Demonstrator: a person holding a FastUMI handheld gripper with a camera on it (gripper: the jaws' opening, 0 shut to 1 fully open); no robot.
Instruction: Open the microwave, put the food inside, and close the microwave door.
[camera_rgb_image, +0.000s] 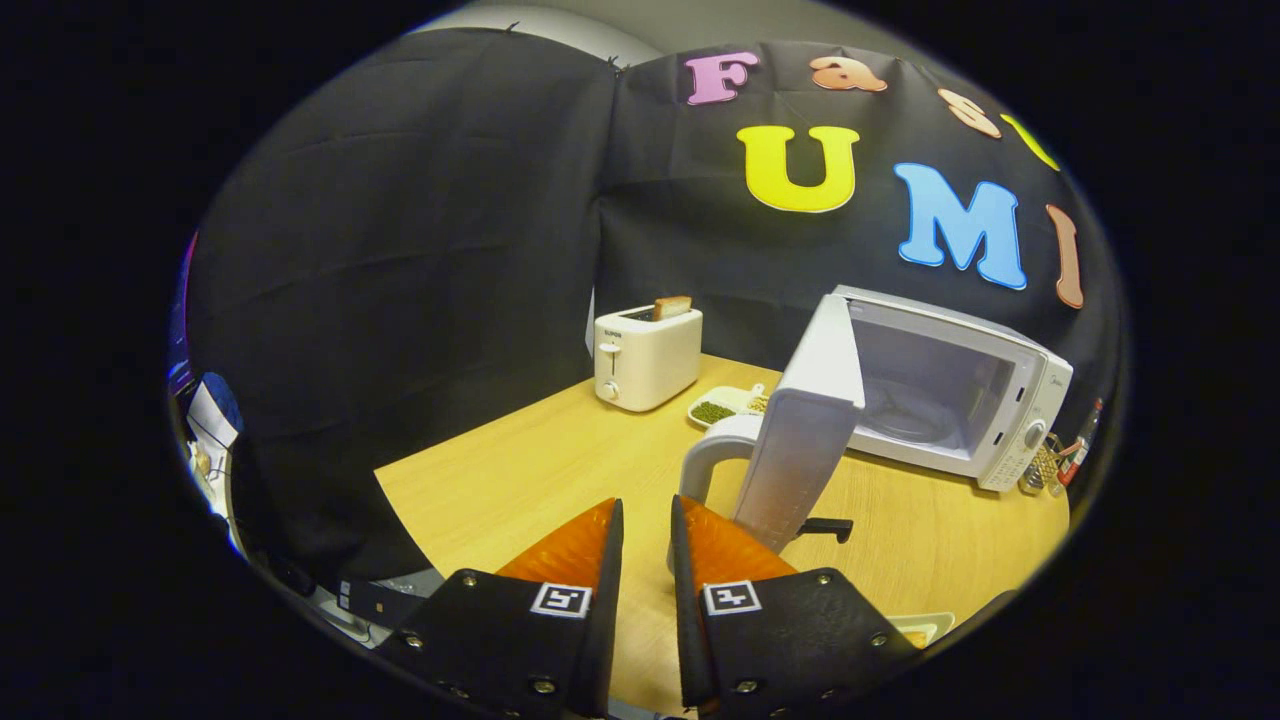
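Gripper (647, 520) low over the near edge of the wooden worktop (520, 470). Fingers stand slightly parted, a narrow gap between them, nothing pinched; bare worktop shows through the gap.

White microwave (950, 385) at about 2 o'clock from the fingers, well beyond them, near the far right part of the worktop. Long axis runs left-right, parallel to the booth wall behind it; its open cavity faces toward the gripper and a little to the left. Glass turntable (900, 420) visible on the cavity floor. Control panel with round knob (1033, 435) on its right end.

Microwave door (805, 430) swung fully outward on its left hinge, standing edge-on, long axis upright with a slight tilt; its free edge points toward the fingers, ending just ahead of the right finger at 1 o'clock.

White curved handle (705, 455) of some vessel shows just beside the door's lower left, at 12 to 1 o'clock; body hidden behind the door and finger, cannot tell what it is. A dark handle (825, 527) pokes out to the door's right.

Food tray (730, 405) with green and pale portions at 12 o'clock, between toaster and microwave. White toaster (645, 355) at 12 o'clock, far side, a bread slice (672, 306) upright in its slot.

Small bottles (1060, 460) beside the microwave's right end.
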